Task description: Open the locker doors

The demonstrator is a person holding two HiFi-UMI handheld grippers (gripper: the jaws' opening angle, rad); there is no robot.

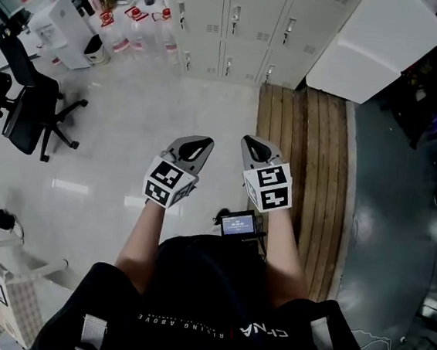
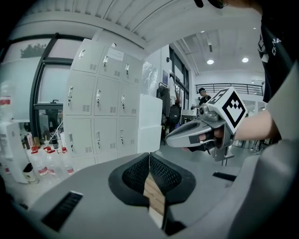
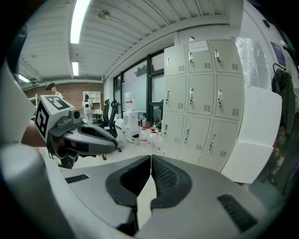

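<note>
A bank of pale grey lockers [image 1: 242,25] stands ahead against the far wall, every door closed, each with a small upright handle. The same lockers [image 2: 100,105] fill the left of the left gripper view and appear as lockers [image 3: 203,95] at the right of the right gripper view. My left gripper [image 1: 199,141] and right gripper [image 1: 251,141] are held side by side over the floor, well short of the lockers. Both have their jaws closed together with nothing between them. The left gripper [image 2: 149,156] sees the right one beside it; the right gripper [image 3: 151,158] sees the left.
A large white box [image 1: 376,43] stands against the lockers' right end. A strip of wooden planks [image 1: 300,171] runs toward them. Bottles with red labels [image 1: 132,33] and a white unit [image 1: 63,30] sit at the left, with a black office chair [image 1: 31,108] nearer.
</note>
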